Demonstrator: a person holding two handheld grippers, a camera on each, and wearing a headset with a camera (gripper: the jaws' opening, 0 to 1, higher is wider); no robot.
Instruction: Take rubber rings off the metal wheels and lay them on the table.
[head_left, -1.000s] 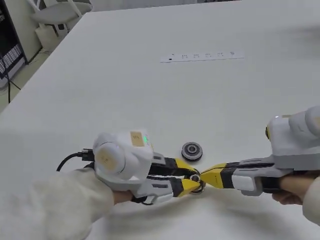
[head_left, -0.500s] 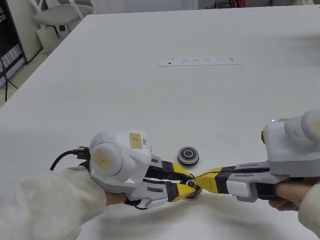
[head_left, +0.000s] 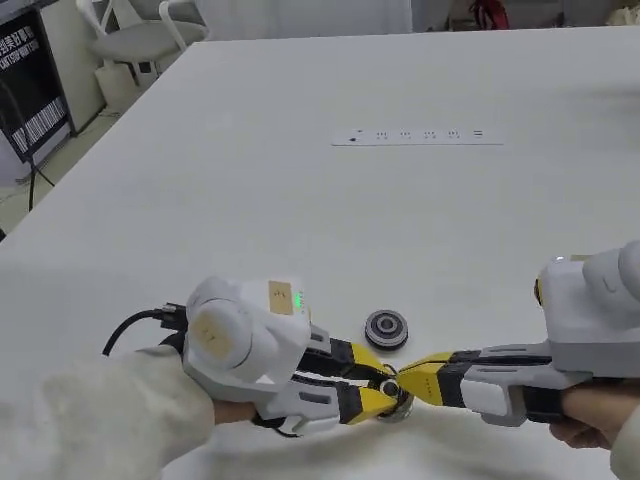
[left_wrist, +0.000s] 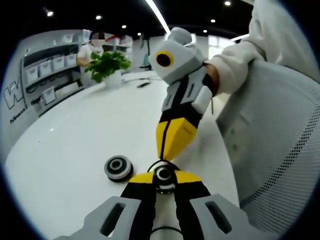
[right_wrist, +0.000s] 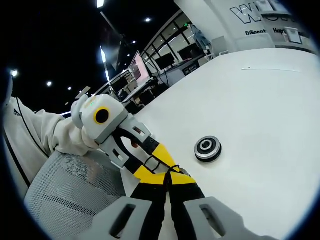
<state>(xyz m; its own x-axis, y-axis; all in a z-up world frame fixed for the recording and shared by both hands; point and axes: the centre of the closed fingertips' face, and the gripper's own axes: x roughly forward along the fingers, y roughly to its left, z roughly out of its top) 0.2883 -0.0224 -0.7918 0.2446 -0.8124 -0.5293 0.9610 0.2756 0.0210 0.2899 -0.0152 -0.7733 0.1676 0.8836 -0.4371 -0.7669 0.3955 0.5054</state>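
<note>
Left gripper (head_left: 382, 384), jaws closed on a small metal wheel (left_wrist: 164, 174) held just above the white table (head_left: 300, 200), near its front edge. Right gripper (right_wrist: 170, 176) meets it tip to tip from the opposite side; its yellow jaws are pressed nearly together at the wheel's rim, pinching the thin black rubber ring (left_wrist: 152, 165) (seen as a fine dark loop beside the wheel in the left gripper view). Second wheel (head_left: 386, 328), with its dark ring in place, lies flat on the table just beyond the two grippers, apart from both. White strip (head_left: 418, 136) with small dark marks lies farther back on the table. Pale sleeve (head_left: 90, 420) covers the arm behind the left gripper
</note>
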